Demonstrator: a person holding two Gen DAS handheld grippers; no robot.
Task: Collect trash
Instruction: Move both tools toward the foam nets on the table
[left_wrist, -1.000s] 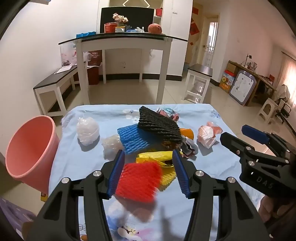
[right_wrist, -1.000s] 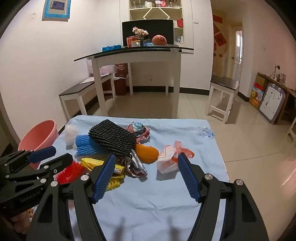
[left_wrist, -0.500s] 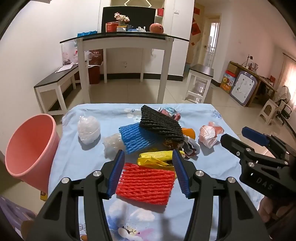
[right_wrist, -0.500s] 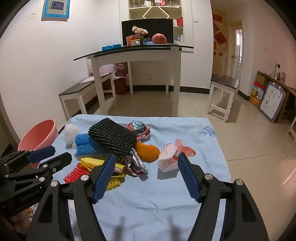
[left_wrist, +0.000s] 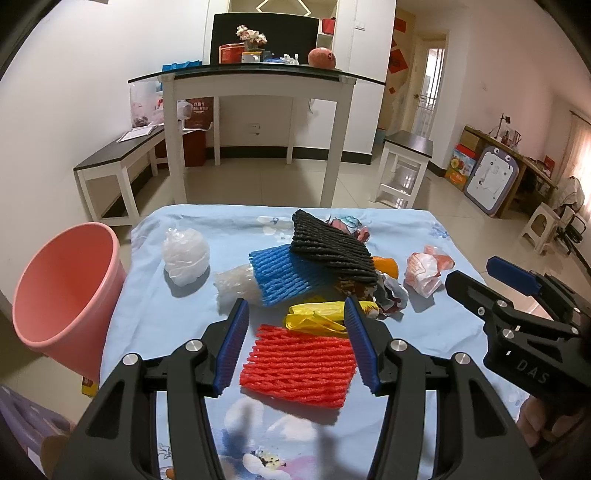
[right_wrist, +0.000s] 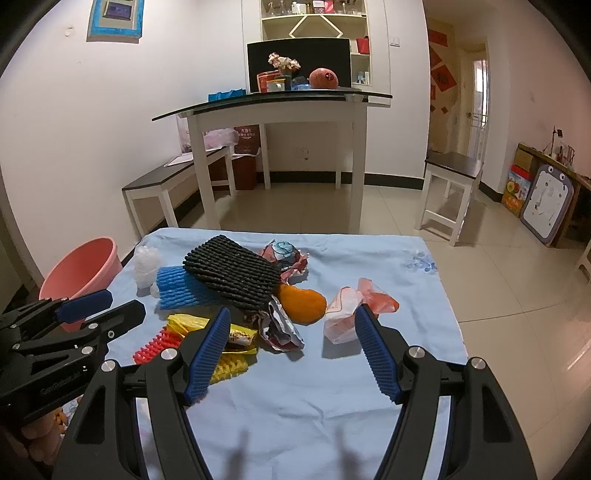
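Note:
A flat red foam net (left_wrist: 299, 363) lies on the blue floral tablecloth (left_wrist: 177, 332), between the fingers of my open left gripper (left_wrist: 295, 343), which holds nothing. Behind it are a yellow bag (left_wrist: 317, 314), a blue foam net (left_wrist: 280, 275), a black foam net (left_wrist: 328, 247) and a white plastic ball (left_wrist: 186, 251). My right gripper (right_wrist: 291, 332) is open and empty above the cloth. An orange (right_wrist: 301, 304), a crumpled foil wrapper (right_wrist: 280, 328) and a white-and-red wrapper (right_wrist: 351, 310) lie just past its fingertips.
A pink bin (left_wrist: 62, 291) stands off the table's left edge, tilted toward it. Beyond the table are a tall white desk (left_wrist: 255, 85), a low bench (left_wrist: 122, 158) and a stool (left_wrist: 406, 158). The right gripper (left_wrist: 471, 269) shows at the right of the left wrist view.
The red net, blurred and bunched between the left fingers a second ago, now lies flat on the cloth. The left gripper has drawn back slightly. The right gripper has barely moved.

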